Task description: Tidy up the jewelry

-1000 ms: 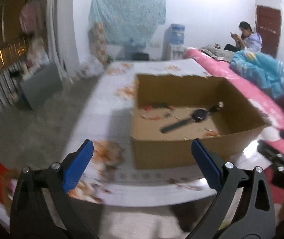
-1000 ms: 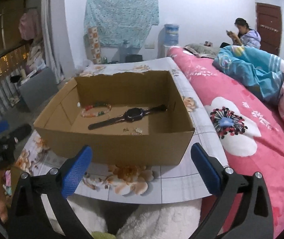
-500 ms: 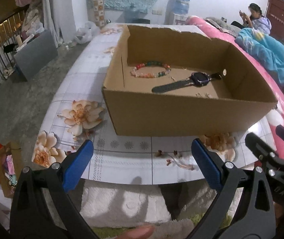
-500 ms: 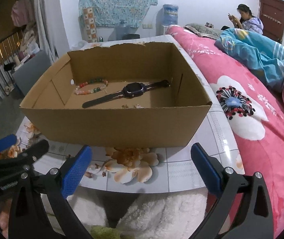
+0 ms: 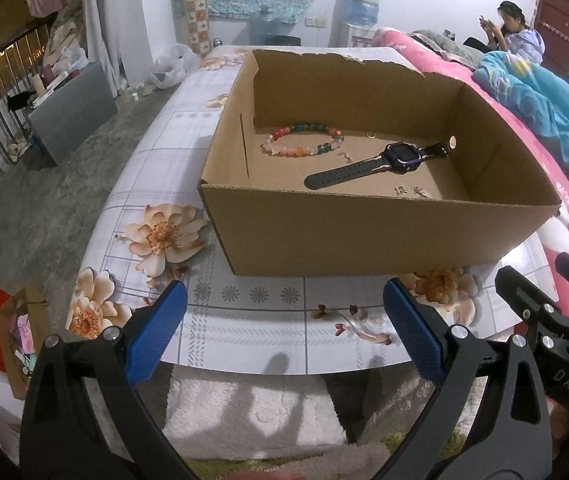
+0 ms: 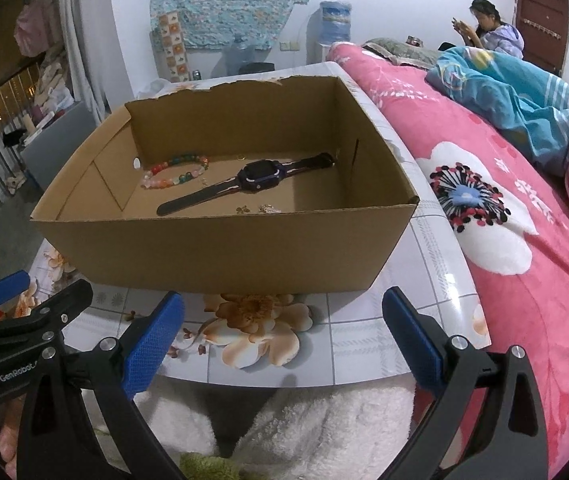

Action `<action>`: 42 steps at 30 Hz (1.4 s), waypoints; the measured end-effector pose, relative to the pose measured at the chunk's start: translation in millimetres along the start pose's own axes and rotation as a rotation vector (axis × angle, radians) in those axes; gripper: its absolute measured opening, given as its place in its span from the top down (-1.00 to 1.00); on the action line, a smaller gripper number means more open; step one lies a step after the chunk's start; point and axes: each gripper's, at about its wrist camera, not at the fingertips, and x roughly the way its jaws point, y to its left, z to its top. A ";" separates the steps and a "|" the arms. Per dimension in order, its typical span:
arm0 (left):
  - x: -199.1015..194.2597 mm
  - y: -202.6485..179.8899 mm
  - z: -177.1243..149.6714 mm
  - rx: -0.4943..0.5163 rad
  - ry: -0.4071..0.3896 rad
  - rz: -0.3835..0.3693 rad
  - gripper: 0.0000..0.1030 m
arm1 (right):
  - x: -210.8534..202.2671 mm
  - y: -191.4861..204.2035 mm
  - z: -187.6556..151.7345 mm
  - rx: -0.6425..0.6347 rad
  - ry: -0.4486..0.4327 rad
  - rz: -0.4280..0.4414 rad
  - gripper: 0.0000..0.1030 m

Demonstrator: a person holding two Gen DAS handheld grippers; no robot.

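Observation:
An open cardboard box (image 5: 364, 232) (image 6: 220, 248) stands on the flowered table. Inside lie a colourful bead bracelet (image 5: 302, 139) (image 6: 176, 170), a dark smartwatch (image 5: 380, 164) (image 6: 244, 184), a tiny gold ring (image 5: 370, 135) and small earrings (image 5: 410, 190) (image 6: 260, 209). My left gripper (image 5: 282, 330) hangs open before the box's near wall, holding nothing. My right gripper (image 6: 282, 332) is likewise open and empty, just short of the box. Each gripper shows at the edge of the other's view.
The table (image 5: 156, 184) has a white flowered top; its near edge lies under both grippers. A pink bed (image 6: 524, 240) with a blue quilt runs along the right. A person (image 5: 518, 28) sits at the far end. Paper bags (image 5: 0, 328) stand on the floor at left.
Both grippers have risen and tilted down, so the box floor shows more fully. The left one swung right from looking across the room. Nothing was grasped.

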 end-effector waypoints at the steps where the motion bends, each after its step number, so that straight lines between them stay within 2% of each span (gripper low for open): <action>1: 0.0 0.0 -0.1 -0.001 -0.001 0.001 -0.84 | -0.6 -0.1 0.3 0.000 -0.001 -0.002 -0.87; 42: 1.5 -5.5 3.6 0.003 0.004 -0.021 -0.84 | -2.0 -3.4 1.1 0.010 0.004 -0.009 -0.87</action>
